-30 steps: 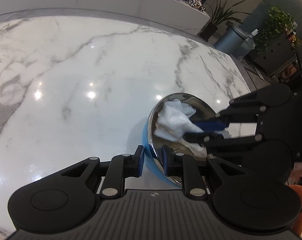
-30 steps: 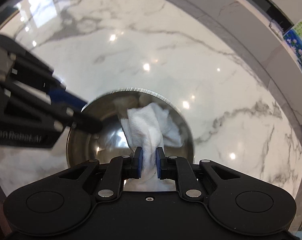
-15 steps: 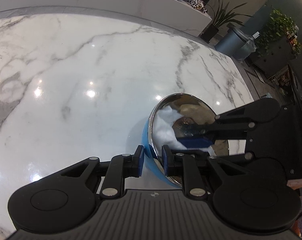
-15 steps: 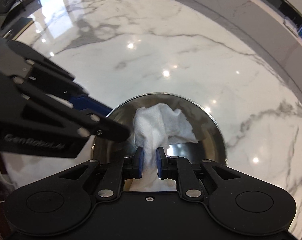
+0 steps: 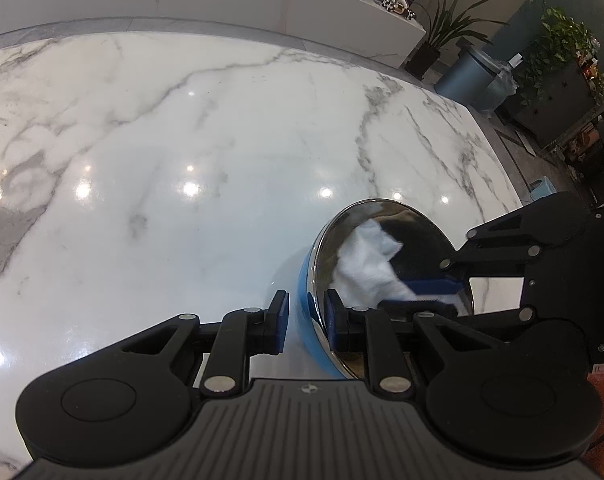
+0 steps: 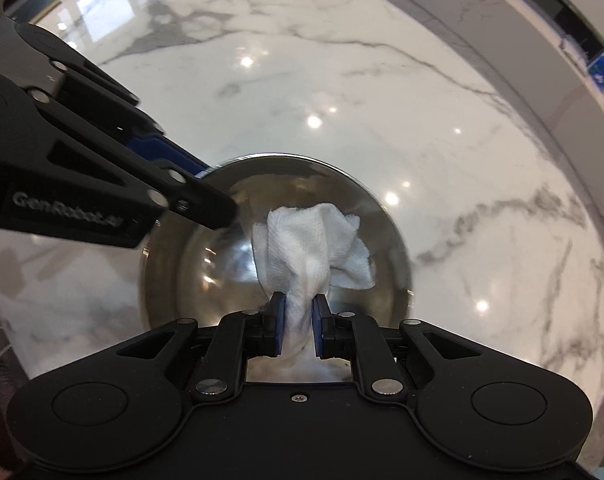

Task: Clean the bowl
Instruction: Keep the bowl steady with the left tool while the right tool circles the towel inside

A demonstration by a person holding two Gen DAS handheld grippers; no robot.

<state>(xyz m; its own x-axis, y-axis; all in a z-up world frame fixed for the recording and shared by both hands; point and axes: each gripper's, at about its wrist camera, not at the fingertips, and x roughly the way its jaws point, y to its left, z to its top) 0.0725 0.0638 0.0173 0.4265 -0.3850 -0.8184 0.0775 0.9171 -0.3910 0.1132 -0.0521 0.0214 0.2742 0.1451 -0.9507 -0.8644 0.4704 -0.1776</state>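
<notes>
While the left gripper (image 5: 305,312) clamps the bowl's (image 6: 190,264) rim, the right gripper (image 6: 298,322), angled steeply down, pinches a white cloth (image 6: 314,240) inside. "GenRobot.AI" marks the left gripper's side.

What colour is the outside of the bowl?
Blue, with a shiny metal inside; the bowl shows it best in the left wrist view.

Your round steel bowl with blue outer wall (image 5: 307,312) (image 6: 190,272): upright on the marble surface (image 5: 182,160), interior shiny. Your crumpled white cloth (image 6: 314,240) (image 5: 366,268): bunched inside it, against the inner wall.
</notes>
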